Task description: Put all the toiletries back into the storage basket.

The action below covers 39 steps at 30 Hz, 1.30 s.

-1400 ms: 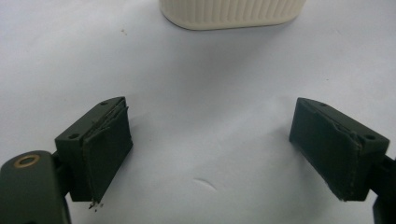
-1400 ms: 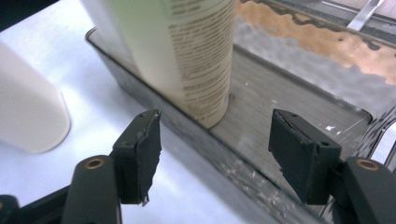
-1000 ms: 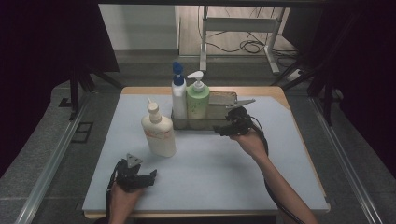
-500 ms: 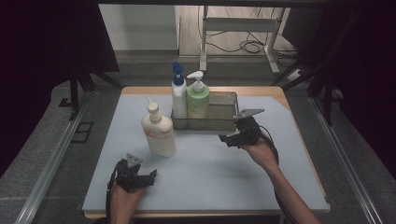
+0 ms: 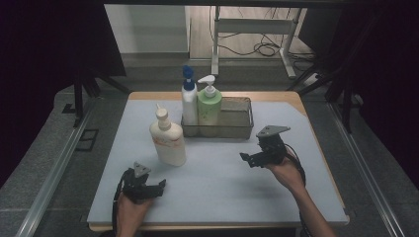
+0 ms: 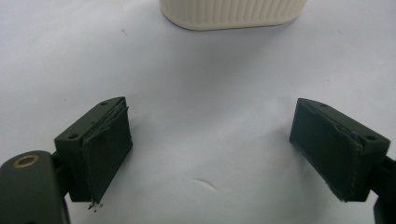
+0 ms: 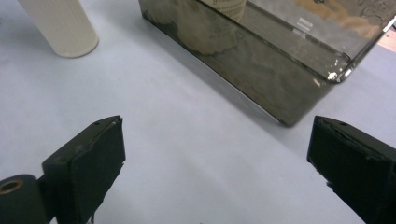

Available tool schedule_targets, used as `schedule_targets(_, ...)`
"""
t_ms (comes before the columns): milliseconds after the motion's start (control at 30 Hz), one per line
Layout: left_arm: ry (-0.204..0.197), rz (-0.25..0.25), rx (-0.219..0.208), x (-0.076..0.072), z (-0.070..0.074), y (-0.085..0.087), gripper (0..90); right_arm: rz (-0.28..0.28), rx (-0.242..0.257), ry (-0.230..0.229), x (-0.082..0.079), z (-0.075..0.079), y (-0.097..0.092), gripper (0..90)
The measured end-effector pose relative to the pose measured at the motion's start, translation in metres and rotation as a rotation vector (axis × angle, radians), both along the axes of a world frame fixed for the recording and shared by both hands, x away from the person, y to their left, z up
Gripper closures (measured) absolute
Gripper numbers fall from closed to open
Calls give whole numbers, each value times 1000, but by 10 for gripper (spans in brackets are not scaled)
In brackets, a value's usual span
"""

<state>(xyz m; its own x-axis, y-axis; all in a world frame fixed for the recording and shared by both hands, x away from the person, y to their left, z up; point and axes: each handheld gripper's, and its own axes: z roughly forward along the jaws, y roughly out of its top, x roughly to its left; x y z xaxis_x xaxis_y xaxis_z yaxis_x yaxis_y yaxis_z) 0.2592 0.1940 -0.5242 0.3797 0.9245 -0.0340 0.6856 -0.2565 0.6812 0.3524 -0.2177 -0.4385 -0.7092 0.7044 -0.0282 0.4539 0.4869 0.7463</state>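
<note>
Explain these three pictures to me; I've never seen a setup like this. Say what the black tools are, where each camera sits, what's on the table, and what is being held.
A person sits at a pale blue-grey table with a black two-jaw hand-held gripper in each hand: the left hand-held gripper and the right hand-held gripper. One camera looks down from above; the other two ride on the grippers and look along their jaws. On the table stand a cream ribbed plastic bottle and a dark metal mesh basket holding a white bottle with a blue cap and a green pump bottle. Both grippers are open and hold nothing; the right one's jaws have just been opening.
</note>
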Motion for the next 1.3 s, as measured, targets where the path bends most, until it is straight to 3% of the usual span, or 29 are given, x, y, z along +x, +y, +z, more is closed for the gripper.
schedule_targets(433,-4,2,-3,0,1,1,139,-33,8,13,-20,-23,-23,23)
schedule_targets(567,-14,7,1,1,3,3,232,-46,8,20,-24,-32,-29,23)
schedule_targets(800,-26,11,13,2,5,5,294,-64,-3,35,-29,-45,-36,29)
schedule_targets(1300,-70,46,-23,13,13,17,511,-99,-21,98,-37,-81,-43,27)
